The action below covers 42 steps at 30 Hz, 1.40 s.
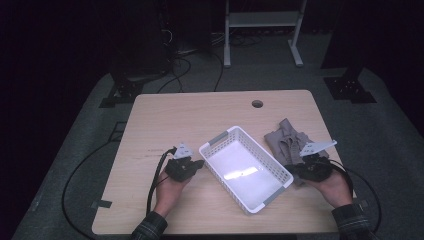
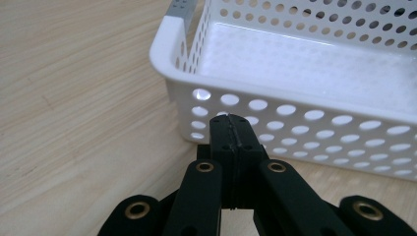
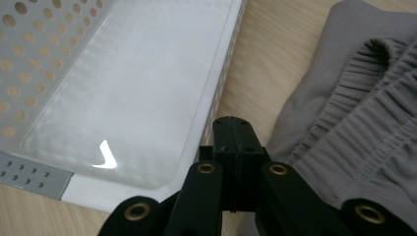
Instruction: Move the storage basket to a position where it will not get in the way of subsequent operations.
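Basket [image 1: 246, 169] long axis diagonal (upper-left to lower-right); left gripper [image 1: 196, 164], right gripper [image 1: 295, 170] both clenched empty.

Basket [image 1: 246, 168] mid-table [image 1: 165, 115], cloth [image 1: 286, 141] just right, a gripper each side.

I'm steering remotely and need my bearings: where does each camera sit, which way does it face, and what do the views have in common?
High view: above the person's side, looking forward and down on the table; both forearms, left gripper and right gripper show.
Left gripper view: rides the left gripper, facing the basket wall; its fingers are shut, empty.
Right gripper view: rides the right gripper, between basket and grey cloth; fingers shut, empty.
Shared: all three show basket and table; high and right views share the cloth.
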### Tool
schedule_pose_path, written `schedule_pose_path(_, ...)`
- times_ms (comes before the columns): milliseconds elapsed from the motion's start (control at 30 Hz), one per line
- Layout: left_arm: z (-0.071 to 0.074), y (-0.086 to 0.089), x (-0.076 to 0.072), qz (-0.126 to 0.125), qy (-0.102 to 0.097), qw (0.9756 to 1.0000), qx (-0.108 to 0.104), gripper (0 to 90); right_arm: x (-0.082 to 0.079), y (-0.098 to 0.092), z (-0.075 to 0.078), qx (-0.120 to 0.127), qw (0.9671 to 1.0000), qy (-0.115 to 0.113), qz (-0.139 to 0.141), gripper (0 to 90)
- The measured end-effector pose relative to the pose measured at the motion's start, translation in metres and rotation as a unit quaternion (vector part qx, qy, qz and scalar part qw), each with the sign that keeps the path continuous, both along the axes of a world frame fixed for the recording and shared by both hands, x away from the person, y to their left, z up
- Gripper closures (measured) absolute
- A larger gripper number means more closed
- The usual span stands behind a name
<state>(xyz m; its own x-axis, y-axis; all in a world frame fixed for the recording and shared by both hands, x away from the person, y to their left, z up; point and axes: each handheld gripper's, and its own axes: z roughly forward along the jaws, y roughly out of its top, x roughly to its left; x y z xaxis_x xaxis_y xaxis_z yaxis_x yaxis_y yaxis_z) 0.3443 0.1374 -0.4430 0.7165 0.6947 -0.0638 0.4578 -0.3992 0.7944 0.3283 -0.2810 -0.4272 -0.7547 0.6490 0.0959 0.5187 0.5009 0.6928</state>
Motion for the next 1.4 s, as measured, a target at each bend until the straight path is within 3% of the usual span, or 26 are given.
schedule_pose_path(400, 0.004, -0.006, 0.009, 0.004, -0.009, 0.9999, -0.012, 90.0, -0.005, 0.018, 0.002, 0.005, 0.9994, 0.004, 0.033, 89.9)
schedule_pose_path(1000, 0.004, 0.000, 0.021, -0.008, 0.002, 0.9997, -0.025, 90.0, -0.011, 0.061, -0.001, 0.000, 0.9960, 0.007, 0.090, 89.9)
schedule_pose_path(1400, 0.009, 0.007, 0.034, -0.016, 0.003, 0.9994, -0.031, 90.0, -0.011, 0.077, 0.000, 0.005, 0.9943, 0.001, 0.107, 89.9)
